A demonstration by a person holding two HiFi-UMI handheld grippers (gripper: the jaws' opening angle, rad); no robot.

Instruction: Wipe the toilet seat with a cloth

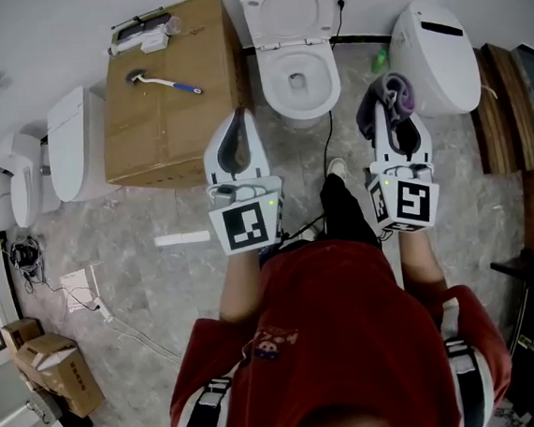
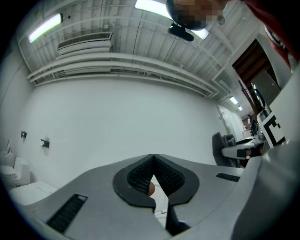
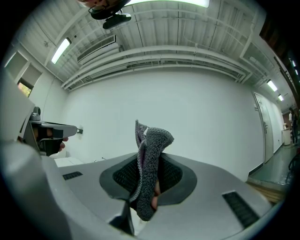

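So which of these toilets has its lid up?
The middle toilet, right of the cardboard box: its lid stands raised and the bowl shows. The toilet at the right and the toilets at the left are closed.

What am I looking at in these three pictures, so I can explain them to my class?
A person holds a two-jaw gripper in each hand; there is no robot arm. The head view comes from a camera on the person's head, looking down. The other two come from cameras riding on the grippers, looking along their jaws. On the floor stand an open toilet and a cardboard box with a toilet brush on it. The left gripper is shut and empty. The right gripper is shut on a grey cloth.
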